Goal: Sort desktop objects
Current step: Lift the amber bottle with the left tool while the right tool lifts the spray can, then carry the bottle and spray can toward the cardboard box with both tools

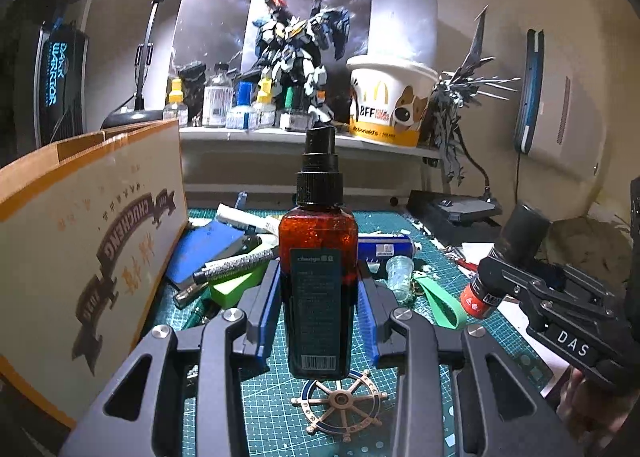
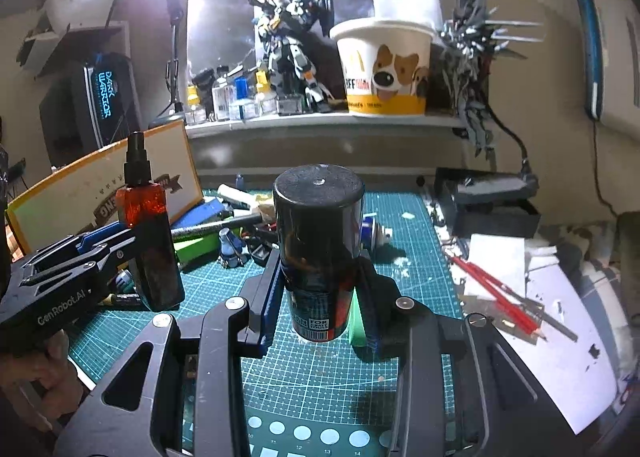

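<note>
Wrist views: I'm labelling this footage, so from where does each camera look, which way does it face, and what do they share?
Left wrist: sits behind the left tongs, faces the back shelf; they clamp an amber spray bottle; the right tongs show at right.
Right wrist: sits behind the right tongs, same heading; they clamp a black-capped spray can; the left tongs and a hand show at left.
Shared: green cutting mat, McDonald's bucket.
</note>
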### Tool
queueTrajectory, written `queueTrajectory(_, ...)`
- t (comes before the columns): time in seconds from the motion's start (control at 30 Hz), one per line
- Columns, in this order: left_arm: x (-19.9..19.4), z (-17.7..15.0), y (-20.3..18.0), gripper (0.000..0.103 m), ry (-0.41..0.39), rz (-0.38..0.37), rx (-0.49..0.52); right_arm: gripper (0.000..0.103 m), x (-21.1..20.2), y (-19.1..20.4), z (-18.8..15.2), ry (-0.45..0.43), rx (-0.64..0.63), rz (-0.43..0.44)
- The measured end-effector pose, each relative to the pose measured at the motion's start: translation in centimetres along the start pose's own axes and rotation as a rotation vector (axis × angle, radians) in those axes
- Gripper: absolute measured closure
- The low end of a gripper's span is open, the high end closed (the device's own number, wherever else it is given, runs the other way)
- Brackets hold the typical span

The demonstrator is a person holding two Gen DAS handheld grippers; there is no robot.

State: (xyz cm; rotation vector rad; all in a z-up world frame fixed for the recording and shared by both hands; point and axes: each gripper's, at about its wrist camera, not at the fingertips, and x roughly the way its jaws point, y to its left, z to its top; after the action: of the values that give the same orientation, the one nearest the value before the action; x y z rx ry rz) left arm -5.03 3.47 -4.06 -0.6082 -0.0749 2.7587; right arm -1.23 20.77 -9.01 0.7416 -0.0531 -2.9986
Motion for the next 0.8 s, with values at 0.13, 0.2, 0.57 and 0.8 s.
queueTrajectory(0.13,-0.9,0.8,-0.2,0.069,-0.030,-0.012,0.018,0.071,-1.0,0.3,0.9,-0.023,-0.003,-0.006)
queueTrajectory(0.2,-1.4,1.2,-0.3,0.069,-0.045,-0.018,0.022,0.071,-1.7,0.6,1.4,-0.037,-0.009,-0.014)
queueTrajectory(0.57,-4.3,3.0,-0.6,0.069,-0.110,-0.049,0.043,0.071,-4.6,2.1,3.2,-0.100,-0.045,-0.034)
queueTrajectory(0.8,-8.4,3.5,-0.4,0.069,-0.203,-0.052,0.071,0.070,-6.7,2.8,3.7,-0.145,-0.081,-0.068)
